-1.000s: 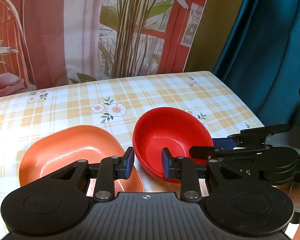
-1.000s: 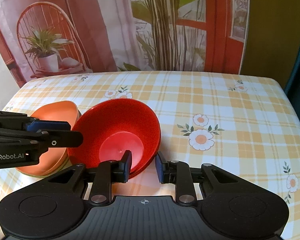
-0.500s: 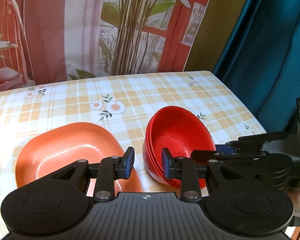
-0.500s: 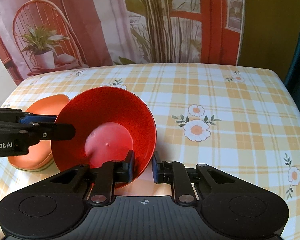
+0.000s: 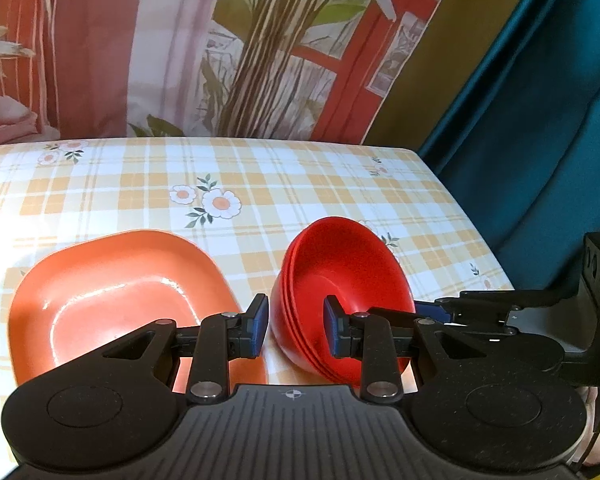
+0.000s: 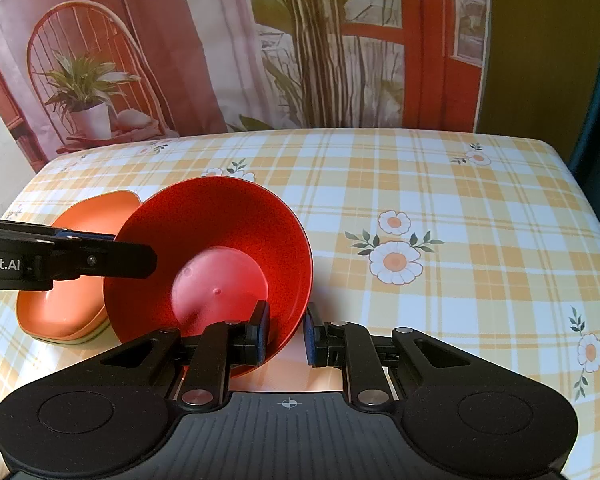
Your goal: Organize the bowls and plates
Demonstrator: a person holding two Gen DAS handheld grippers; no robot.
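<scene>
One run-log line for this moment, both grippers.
right gripper: shut on red bowl stack rim, tilted | left gripper: open, holding nothing | orange plates: on table

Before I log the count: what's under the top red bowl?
More red bowls nest beneath the top red bowl; their stacked rims show at the left side. How many, and the tablecloth below, is hidden.

a table (image 6: 440, 184) in a yellow checked flowered cloth bears stacked orange plates (image 5: 112, 292).
</scene>
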